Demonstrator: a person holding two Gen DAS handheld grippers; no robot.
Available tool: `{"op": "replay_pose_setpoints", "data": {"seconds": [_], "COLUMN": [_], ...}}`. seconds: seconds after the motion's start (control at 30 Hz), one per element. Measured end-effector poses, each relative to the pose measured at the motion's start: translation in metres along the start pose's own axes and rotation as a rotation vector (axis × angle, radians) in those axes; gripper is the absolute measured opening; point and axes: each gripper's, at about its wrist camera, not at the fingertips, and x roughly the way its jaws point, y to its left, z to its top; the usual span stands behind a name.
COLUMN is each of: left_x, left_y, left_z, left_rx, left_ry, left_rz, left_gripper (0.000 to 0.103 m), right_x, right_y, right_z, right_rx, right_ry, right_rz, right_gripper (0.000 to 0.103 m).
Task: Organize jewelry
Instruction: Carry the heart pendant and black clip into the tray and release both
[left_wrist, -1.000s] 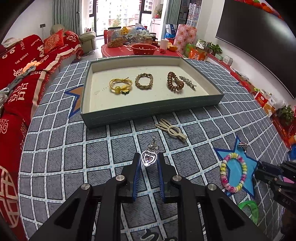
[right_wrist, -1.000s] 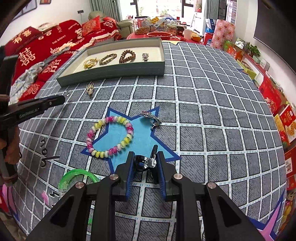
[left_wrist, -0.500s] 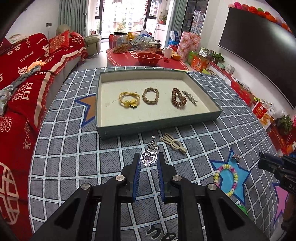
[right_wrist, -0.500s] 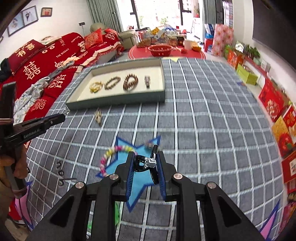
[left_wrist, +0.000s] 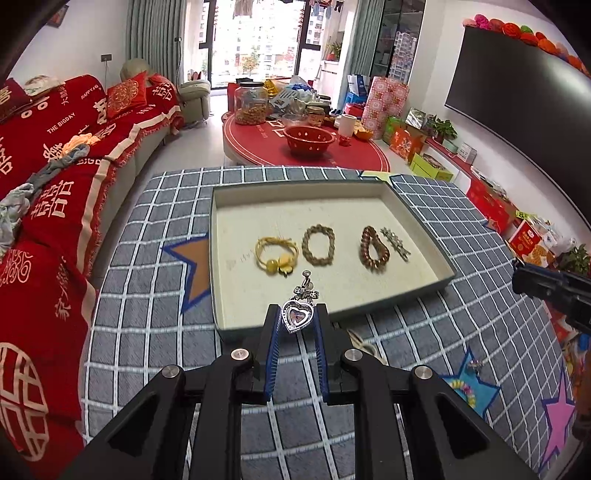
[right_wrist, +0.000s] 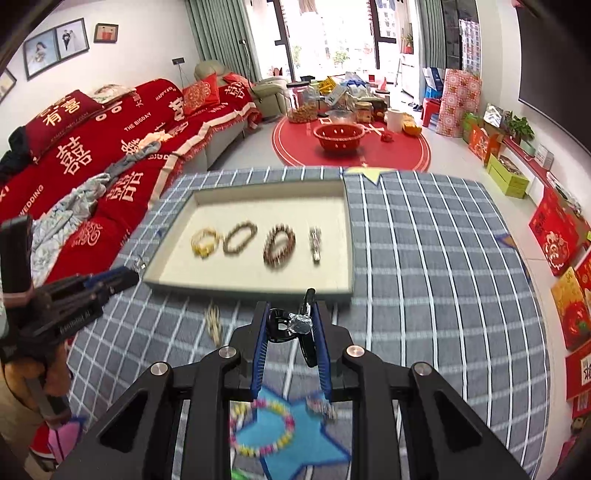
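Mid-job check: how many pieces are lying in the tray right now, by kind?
Bead bracelets: 2, the tan bracelet and the brown bracelet
Yellow hair tie: 1
Silver clip: 1
Total in the tray: 4

Red colander (left_wrist: 309, 139) (on round table (left_wrist: 258, 147))

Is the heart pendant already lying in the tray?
No, the heart pendant is clamped between the left gripper's fingers, at the tray's near wall.
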Motion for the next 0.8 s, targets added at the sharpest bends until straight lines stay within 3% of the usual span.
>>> {"op": "replay_pose_setpoints", "data": {"seconds": [0.33,0.8], "left_x": [0.029,0.093], "left_y": [0.008,0.018], "left_z": [0.038,0.046], "left_rx": [-0.012,-0.030], "left_ry": [-0.013,0.053], "left_rz": [0.050,0.113], "left_gripper": [0.031,0.031], "right_x": [0.048,0.126], "right_y": [0.000,-0.006], "right_z": [0.054,0.069], "right_rx": [0.020,0.050], "right_ry": [0.009,0.086], "right_rz": [-0.009,-0.028], "right_gripper": [0.025,0.025]}}
